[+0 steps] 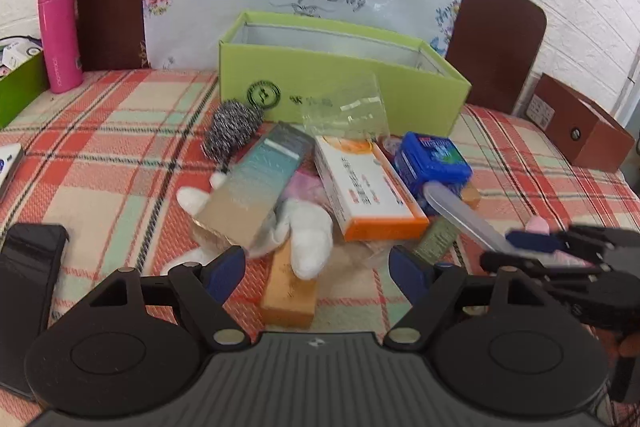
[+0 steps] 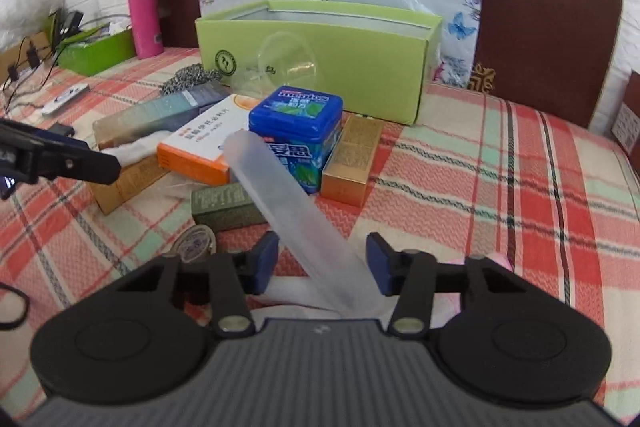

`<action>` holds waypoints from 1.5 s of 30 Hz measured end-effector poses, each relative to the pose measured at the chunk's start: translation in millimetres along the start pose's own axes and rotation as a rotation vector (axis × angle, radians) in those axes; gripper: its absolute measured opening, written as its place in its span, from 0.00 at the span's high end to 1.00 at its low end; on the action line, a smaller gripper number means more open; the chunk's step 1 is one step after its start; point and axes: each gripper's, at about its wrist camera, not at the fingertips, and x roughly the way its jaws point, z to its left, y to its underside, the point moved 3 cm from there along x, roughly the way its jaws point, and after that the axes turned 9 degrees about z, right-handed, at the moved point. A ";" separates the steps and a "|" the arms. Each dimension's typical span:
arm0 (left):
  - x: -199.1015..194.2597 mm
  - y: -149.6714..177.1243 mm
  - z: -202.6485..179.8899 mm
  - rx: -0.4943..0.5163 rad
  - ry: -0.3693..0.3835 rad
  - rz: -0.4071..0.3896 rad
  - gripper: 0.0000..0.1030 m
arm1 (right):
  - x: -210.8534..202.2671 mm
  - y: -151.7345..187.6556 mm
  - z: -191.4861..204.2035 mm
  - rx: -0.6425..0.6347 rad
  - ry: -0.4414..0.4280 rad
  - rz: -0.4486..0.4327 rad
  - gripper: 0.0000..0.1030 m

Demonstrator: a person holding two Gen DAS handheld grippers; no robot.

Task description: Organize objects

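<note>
A frosted translucent tube [image 2: 288, 195] leans across the pile, its far end against the blue mint box [image 2: 296, 115]. My right gripper [image 2: 322, 261] is open around the tube's near end, with a thin gap at each pad. In the left wrist view that tube [image 1: 460, 211] runs into the right gripper [image 1: 510, 250]. My left gripper [image 1: 318, 267] hangs open over a white sock [image 1: 308, 239] and a tan box [image 1: 290, 291], gripping nothing. An open green box [image 1: 340, 75] stands behind the pile.
The pile also holds an orange-white carton [image 1: 368, 187], a teal-gold box [image 1: 256, 183], a steel scourer [image 1: 232, 127], a gold box [image 2: 352, 159], a small green box [image 2: 224, 205] and a tape roll [image 2: 196, 243]. A pink flask [image 1: 60, 31] stands far left, a phone [image 1: 28, 267] near left.
</note>
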 end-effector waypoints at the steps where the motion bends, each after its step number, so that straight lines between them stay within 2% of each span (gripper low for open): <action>1: -0.4 -4.8 3.9 -0.011 -0.003 -0.008 0.20 | -4.0 1.1 0.8 0.009 -0.019 0.003 0.62; 5: 8.5 -27.7 15.7 -0.023 -0.023 -0.034 0.20 | -15.0 2.9 8.5 0.002 -0.054 0.003 0.68; 11: 46.4 -54.0 25.2 0.008 -0.082 0.010 0.23 | -13.0 0.9 19.9 -0.009 -0.078 0.014 0.69; 13: 60.0 -59.2 26.7 0.017 -0.080 0.041 0.37 | -12.1 1.4 22.1 -0.018 -0.087 0.018 0.69; 14: 66.4 -60.5 27.2 0.022 -0.070 0.064 0.49 | -11.2 1.5 23.0 -0.024 -0.086 0.022 0.69; 15: 70.3 -60.9 27.8 0.025 -0.063 0.080 0.53 | -9.7 1.1 23.2 -0.028 -0.080 0.026 0.69; 21: 56.8 -55.5 23.7 0.044 -0.063 0.068 0.55 | -2.1 -4.5 17.9 -0.002 -0.084 0.035 0.67; 24: 63.5 -56.9 19.8 0.063 -0.086 0.075 0.46 | 3.0 -6.1 13.1 0.040 -0.107 0.045 0.67; 26: 74.5 -60.2 16.0 0.079 -0.091 0.095 0.45 | 3.7 -7.0 10.1 0.075 -0.124 0.053 0.67; 28: 82.3 -61.6 14.0 0.094 -0.099 0.104 0.45 | 4.3 -5.9 9.5 0.088 -0.129 0.053 0.67; 30: 86.1 -61.3 14.6 0.098 -0.094 0.114 0.51 | 4.6 -5.7 9.3 0.102 -0.132 0.053 0.68; 36: 65.6 -56.2 23.2 0.061 -0.067 0.103 0.57 | -1.1 -4.9 14.0 0.099 -0.152 0.041 0.74; 45: -2.5 -67.9 4.4 0.074 0.021 -0.040 0.58 | -37.6 -22.8 9.9 0.168 -0.226 -0.067 0.74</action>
